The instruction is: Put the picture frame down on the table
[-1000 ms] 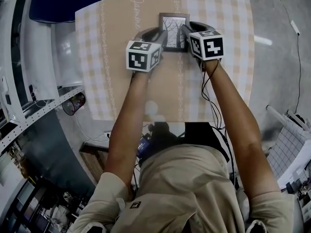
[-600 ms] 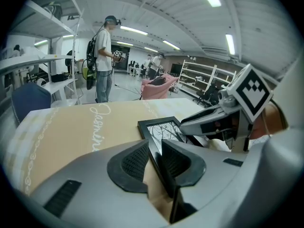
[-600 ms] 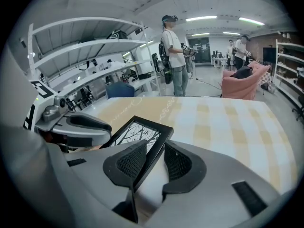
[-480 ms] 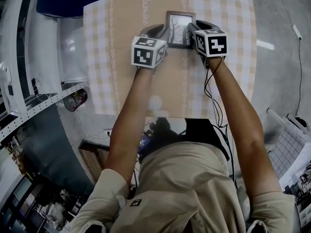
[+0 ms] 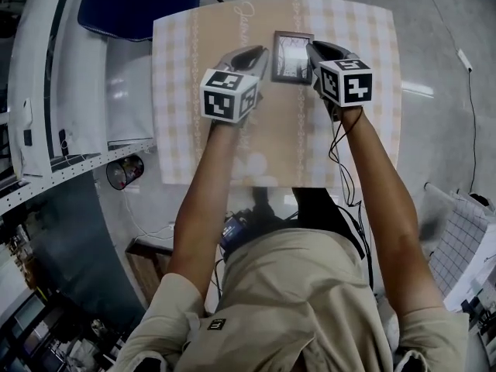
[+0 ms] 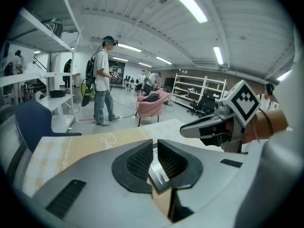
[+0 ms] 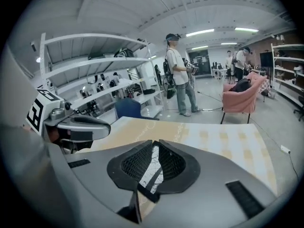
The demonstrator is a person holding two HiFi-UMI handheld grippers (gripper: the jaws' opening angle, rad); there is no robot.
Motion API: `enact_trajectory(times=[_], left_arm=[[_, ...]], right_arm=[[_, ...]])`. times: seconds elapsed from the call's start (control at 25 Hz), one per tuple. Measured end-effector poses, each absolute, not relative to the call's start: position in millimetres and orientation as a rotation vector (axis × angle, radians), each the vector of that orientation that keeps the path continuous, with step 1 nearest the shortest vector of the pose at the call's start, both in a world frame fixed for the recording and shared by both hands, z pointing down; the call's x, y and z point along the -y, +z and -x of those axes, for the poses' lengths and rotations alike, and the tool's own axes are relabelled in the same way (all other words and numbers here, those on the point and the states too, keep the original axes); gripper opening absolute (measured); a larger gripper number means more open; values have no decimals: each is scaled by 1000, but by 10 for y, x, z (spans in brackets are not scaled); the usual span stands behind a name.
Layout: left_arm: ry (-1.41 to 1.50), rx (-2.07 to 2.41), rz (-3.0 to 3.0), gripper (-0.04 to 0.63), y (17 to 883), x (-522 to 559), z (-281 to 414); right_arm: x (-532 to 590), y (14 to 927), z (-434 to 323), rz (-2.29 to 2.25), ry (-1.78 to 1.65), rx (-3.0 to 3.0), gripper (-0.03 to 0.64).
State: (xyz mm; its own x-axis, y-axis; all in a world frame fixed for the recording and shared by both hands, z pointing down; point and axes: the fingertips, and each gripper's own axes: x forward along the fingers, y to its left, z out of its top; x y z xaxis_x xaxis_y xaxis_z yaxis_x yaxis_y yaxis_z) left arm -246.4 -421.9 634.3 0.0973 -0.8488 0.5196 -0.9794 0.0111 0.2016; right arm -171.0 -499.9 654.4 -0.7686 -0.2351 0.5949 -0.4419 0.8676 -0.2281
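Note:
The small dark picture frame [image 5: 292, 56] hangs between my two grippers, above the far part of the checked tablecloth table [image 5: 194, 91]. My left gripper [image 5: 264, 53] grips its left edge. In the left gripper view the jaws [image 6: 155, 144] have just been closing and now press on the frame's edge [image 6: 160, 175], whose label shows. My right gripper [image 5: 311, 49] grips the right edge. Its jaws [image 7: 155, 146] have likewise just been closing and pinch the frame [image 7: 151, 172], with its pale picture in view.
A blue chair [image 5: 132, 2] stands at the table's far left corner. White shelving [image 5: 46, 91] runs along the left. Beyond the table a person [image 6: 102, 80] stands on the open floor, near a pink armchair [image 6: 152, 101].
Both grippers' jaws have closed from wide open onto the frame's two side edges. Both hands have risen, lifting the frame off the table.

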Motion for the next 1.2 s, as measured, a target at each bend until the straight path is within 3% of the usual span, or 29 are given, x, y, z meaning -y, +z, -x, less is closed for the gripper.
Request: enact_trajectory(times=[0.8,1.2], left_arm=[[92,1944,-2328,17,3638,2809,2185],[9,2012,-2512,17,2745,1840,1970]], right_arm=[[3635,3662,1183,-503,143,2868,25],[2800,2734,707,-573,-32,2968,26]])
